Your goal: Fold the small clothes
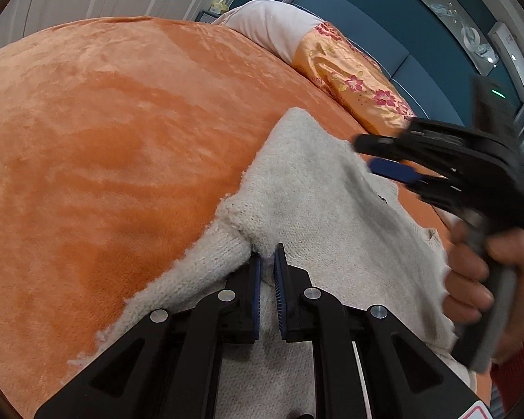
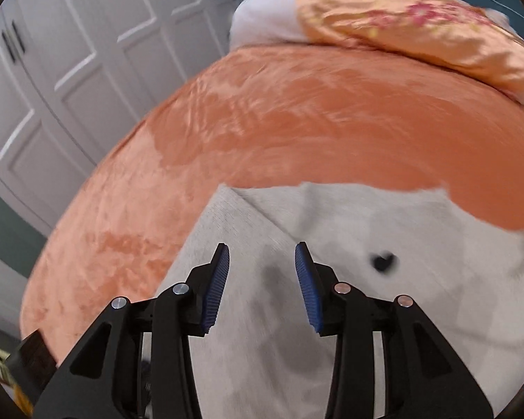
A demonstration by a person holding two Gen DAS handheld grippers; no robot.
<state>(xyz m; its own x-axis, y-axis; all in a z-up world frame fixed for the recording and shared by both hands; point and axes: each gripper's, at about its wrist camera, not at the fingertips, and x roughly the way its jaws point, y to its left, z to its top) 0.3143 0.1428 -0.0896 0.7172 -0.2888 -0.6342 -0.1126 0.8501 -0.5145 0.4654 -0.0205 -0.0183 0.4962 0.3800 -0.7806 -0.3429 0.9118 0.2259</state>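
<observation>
A cream knit sweater (image 1: 314, 181) lies on the orange plush bed cover (image 1: 104, 139). My left gripper (image 1: 268, 256) sits at the sweater's near left edge, jaws almost together, with a raised ridge of knit pinched between the blue pads. In the left wrist view my right gripper (image 1: 363, 155) hangs blurred over the sweater's far right part, held by a hand (image 1: 471, 279). Seen from its own camera, the right gripper (image 2: 262, 255) stands open above the sweater (image 2: 349, 223), nothing between its fingers. A small black mark (image 2: 382, 262) shows on the knit to its right.
A floral orange pillow (image 1: 353, 76) and a white pillow (image 1: 262, 24) lie at the head of the bed, against a blue headboard (image 1: 384, 24). White wardrobe doors (image 2: 70, 52) stand beyond the bed's far side. The orange cover (image 2: 297, 122) stretches bare beyond the sweater.
</observation>
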